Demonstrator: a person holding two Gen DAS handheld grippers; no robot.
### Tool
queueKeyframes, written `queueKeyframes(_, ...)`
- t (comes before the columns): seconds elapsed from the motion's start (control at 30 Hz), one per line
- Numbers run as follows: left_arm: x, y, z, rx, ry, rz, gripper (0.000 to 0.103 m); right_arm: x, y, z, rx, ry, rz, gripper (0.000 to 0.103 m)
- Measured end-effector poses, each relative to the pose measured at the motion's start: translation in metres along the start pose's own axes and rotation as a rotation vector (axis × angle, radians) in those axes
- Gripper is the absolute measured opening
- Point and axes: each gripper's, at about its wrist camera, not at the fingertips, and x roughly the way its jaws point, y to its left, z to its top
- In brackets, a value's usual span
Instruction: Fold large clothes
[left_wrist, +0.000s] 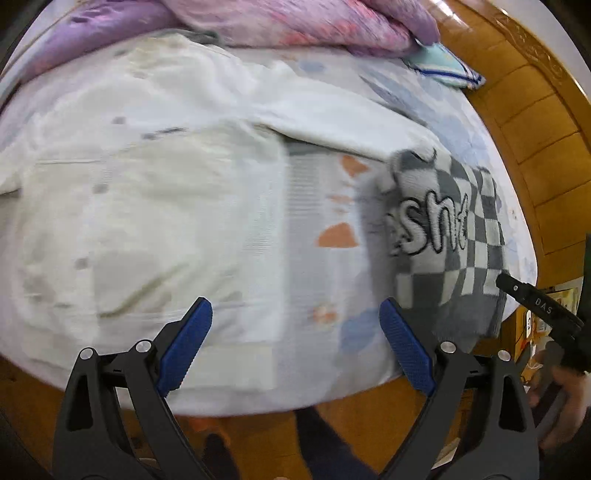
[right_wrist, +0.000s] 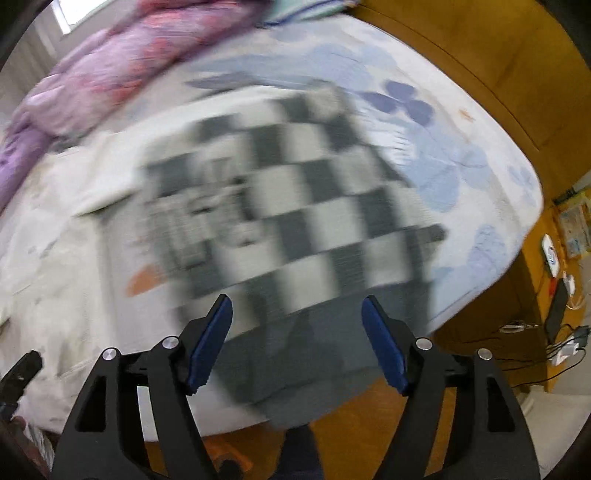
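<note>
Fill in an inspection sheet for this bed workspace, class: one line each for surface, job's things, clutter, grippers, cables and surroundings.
Surface: bed sheet, pale with blue flower print; orange shapes nearer the middle.
Job's things: white garment spread flat; checkered sweater lying folded beside it near the bed edge, blurred in the right wrist view.
Clutter: purple-pink quilt bunched at the far side; teal striped cloth beside it.
Grippers: left gripper open, holding nothing; right gripper open, holding nothing, above the sweater.
Cables: several cables with chargers on the floor.
Surroundings: wooden headboard; wooden floor.
</note>
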Motion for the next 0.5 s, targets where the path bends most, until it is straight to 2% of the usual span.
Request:
queueKeyframes(0.13,-0.07,0.053,-0.006,-0.035,-0.062,0.067,0.092,-0.051,0.072,-0.024,-0.061,-0.05,0.091,0.078)
queueKeyframes(0.23,-0.123,0.079,-0.007,-0.026,-0.115,0.112,0.092,-0.093,0.119,-0.035,-0.107,-0.076,0.149,0.08)
queueKeyframes(0.4,-0.204,0.101,-0.009,0.003,-0.202,0.167,0.096,-0.166,0.175,-0.044,-0.174,-0.145,0.194,0.089)
queueKeyframes(0.5,-0.25,0.105,-0.013,0.012,-0.256,0.163,0.097,-0.211,0.201,-0.051,-0.208,-0.191,0.199,0.092)
